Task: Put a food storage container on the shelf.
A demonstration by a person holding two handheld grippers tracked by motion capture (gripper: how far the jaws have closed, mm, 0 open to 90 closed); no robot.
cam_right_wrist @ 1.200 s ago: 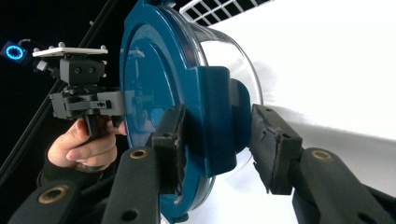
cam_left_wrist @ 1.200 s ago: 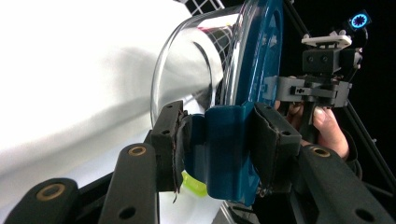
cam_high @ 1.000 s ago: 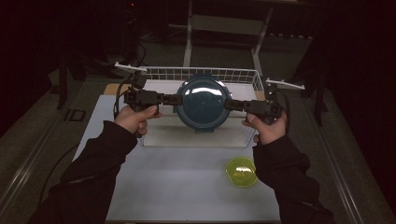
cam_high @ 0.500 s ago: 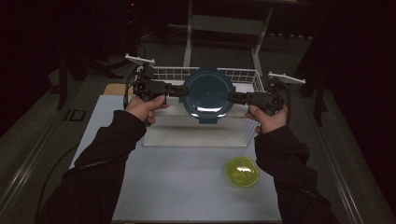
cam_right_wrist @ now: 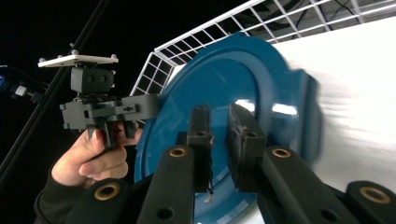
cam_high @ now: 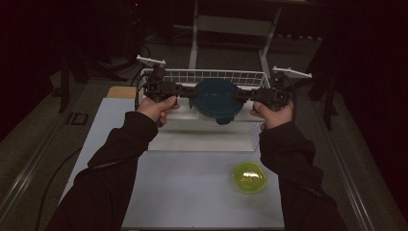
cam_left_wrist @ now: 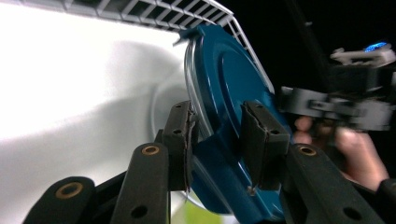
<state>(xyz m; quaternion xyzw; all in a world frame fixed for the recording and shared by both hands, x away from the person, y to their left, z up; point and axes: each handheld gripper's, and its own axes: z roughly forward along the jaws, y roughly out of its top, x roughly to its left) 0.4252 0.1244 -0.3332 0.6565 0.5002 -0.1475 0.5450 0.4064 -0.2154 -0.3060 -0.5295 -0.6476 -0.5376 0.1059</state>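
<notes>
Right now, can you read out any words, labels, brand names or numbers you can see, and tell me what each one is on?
There is no readable text in these pictures.
Blue lid: plain, no label or embossing visible.
Left tongs and right tongs: black pads and brass rivets, no markings.
Yellow-green bowl: only reflections inside, no print.
White wire basket: no tag or sign.

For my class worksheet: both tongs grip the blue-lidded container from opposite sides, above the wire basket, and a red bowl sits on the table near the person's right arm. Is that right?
One detail is wrong: the bowl is yellow-green, not red, as the high view shows. The rest holds: the left tongs and right tongs grip the blue-lidded container from opposite sides, above the wire basket.
</notes>
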